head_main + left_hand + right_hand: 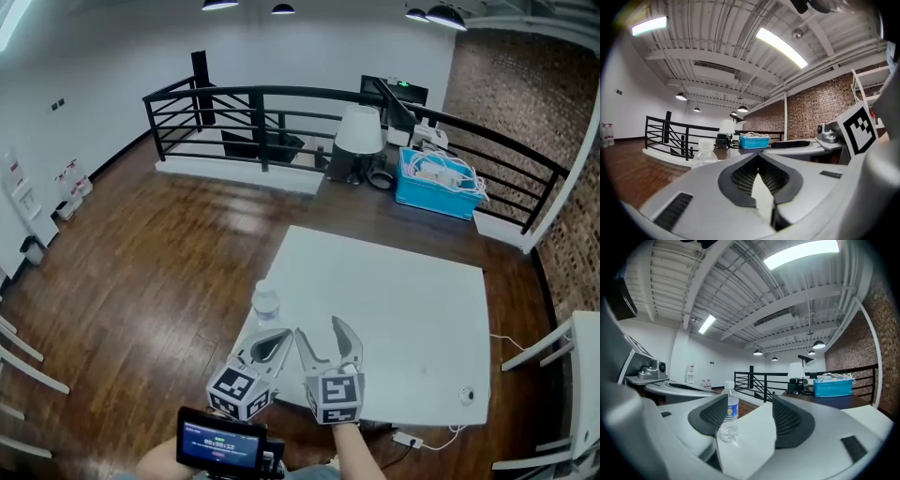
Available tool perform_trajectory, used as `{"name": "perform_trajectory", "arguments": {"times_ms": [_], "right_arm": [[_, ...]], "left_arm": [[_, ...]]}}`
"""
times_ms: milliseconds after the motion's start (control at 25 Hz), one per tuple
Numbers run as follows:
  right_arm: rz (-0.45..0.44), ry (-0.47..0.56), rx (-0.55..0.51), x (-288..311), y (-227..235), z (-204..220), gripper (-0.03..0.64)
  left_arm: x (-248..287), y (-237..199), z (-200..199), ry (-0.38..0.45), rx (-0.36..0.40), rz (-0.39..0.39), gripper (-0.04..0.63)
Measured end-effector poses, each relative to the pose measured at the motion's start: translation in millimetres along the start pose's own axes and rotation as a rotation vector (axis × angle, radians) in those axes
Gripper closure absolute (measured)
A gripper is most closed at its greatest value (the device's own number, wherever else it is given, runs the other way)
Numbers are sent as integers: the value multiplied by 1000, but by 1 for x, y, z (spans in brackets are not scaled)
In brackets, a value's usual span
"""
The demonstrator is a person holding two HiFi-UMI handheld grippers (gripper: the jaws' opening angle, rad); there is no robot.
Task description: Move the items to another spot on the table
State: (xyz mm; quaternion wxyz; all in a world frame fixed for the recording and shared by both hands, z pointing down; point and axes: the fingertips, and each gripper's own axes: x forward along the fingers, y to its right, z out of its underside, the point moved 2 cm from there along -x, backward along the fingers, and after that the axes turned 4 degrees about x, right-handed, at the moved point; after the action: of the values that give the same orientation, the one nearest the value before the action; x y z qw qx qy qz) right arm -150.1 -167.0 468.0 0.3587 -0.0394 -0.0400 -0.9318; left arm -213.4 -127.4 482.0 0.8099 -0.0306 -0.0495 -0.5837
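Observation:
A clear water bottle (265,302) with a white cap stands upright near the left edge of the white table (394,291). My left gripper (281,335) hovers just in front of it with its jaws closed tip to tip and nothing between them. In the left gripper view the bottle (704,151) shows beyond the left jaw, ahead of the gripper (758,157). My right gripper (320,330) is beside the left one, over the table's near edge, jaws apart and empty. In the right gripper view the bottle (728,418) stands ahead, in front of the left jaw of the gripper (750,401), untouched.
A small round object (466,396) lies at the table's near right corner. Beyond the table stand a white lamp (359,131), a blue basket of cables (438,180) and a black railing (281,103). A white frame (572,375) stands at right.

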Motion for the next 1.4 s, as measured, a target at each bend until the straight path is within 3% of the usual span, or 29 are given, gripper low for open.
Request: {"name": "perform_trajectory", "arguments": {"times_ms": [120,520,960,1400], "right_arm": [[24,16,-15,-16,19,-10,419],[119,71,-13,-82,97,-48,574],[174,86,-14,-127,149,-67,615],[166,111,-33,-127,157,-71,615]], "left_arm": [[13,14,-9,13,7,16,584],[69,86,-46,104,47,104,584],[103,153,-88,114,103,181,583],[104,154,-105,127,125,183,583]]}}
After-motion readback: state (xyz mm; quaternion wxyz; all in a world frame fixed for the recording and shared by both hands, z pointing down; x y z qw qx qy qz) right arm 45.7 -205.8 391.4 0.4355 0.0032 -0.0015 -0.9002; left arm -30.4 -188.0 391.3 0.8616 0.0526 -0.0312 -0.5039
